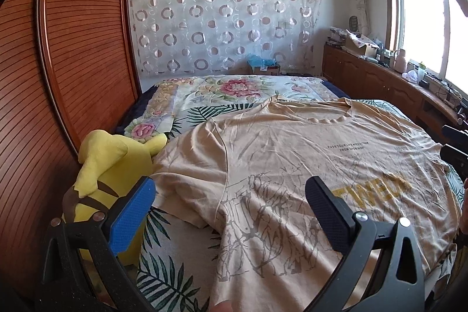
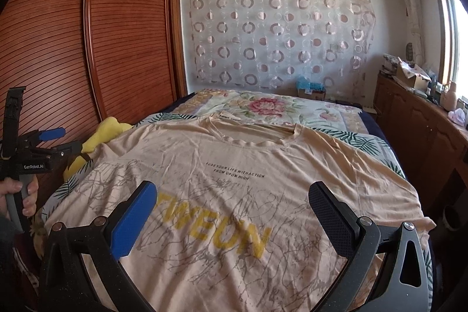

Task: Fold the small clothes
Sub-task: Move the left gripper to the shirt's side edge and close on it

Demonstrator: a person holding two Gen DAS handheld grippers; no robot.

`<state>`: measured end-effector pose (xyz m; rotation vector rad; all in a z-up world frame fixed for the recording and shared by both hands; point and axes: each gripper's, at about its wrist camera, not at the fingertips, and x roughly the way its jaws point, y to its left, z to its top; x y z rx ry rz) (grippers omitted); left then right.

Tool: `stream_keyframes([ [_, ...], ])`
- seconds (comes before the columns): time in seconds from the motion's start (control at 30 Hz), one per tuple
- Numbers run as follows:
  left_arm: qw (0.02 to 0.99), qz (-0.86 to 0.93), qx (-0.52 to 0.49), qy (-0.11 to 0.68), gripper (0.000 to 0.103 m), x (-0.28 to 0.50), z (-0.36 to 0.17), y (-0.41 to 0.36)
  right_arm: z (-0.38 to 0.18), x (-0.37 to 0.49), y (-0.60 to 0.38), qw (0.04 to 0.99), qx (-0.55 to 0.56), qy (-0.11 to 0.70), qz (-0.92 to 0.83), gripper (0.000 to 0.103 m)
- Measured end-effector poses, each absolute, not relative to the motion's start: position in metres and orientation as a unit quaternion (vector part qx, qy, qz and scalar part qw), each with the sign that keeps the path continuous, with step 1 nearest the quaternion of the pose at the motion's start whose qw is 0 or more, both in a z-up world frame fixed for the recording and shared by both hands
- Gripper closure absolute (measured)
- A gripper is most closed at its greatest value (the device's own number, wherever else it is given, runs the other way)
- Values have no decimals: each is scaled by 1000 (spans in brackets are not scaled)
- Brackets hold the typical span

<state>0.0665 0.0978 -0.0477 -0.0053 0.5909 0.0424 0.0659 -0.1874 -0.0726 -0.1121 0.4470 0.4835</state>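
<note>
Still at the opening step, by the look of it: peach T-shirt (image 1: pixel 307 154) spread front-up on the bed (image 1: pixel 163 277), collar away toward the floral quilt (image 1: pixel 234 89), nothing folded over yet.

Far left: wooden wardrobe (image 1: pixel 73 63) tight along the bed's edge, yellow plush toy (image 1: pixel 105 180) wedged between the two, touching the shirt's left sleeve (image 1: pixel 187 180). Sleeve rumpled and bunched there, its hem draped over the leaf-print sheet.

Left claw (image 1: pixel 231 209) spread wide, empty, hovering over the lower left chest near the sleeve seam. Left hand (image 2: pixel 17 195) wrapped round its handle.

Right claw (image 2: pixel 234 212) likewise parted, gripping nothing, above the yellow lettering at mid-chest.

Probable next move: down onto the left sleeve or side hem, pinching a single layer only, then carrying it across toward the middle. Needs the sleeve smoothed first, or the crease goes crooked.

Right side: shirt's right edge near the bed's border, low wooden cabinet (image 2: pixel 424 130) close beyond. Little spare room either side; plenty of free bed toward the quilt.
</note>
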Motion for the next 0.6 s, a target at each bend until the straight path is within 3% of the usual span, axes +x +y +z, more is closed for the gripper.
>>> stream_keyframes([
  [0.13, 948, 21, 0, 316, 1, 83, -61, 118, -81, 73, -187, 935, -71, 249, 242, 0],
  [0.2, 943, 21, -10, 331, 6, 91, -68, 131, -83, 74, -186, 929, -78, 262, 248, 0],
  [0.6, 904, 43, -95, 414, 46, 138, -110, 210, -67, 74, -182, 911, -107, 279, 284, 0],
])
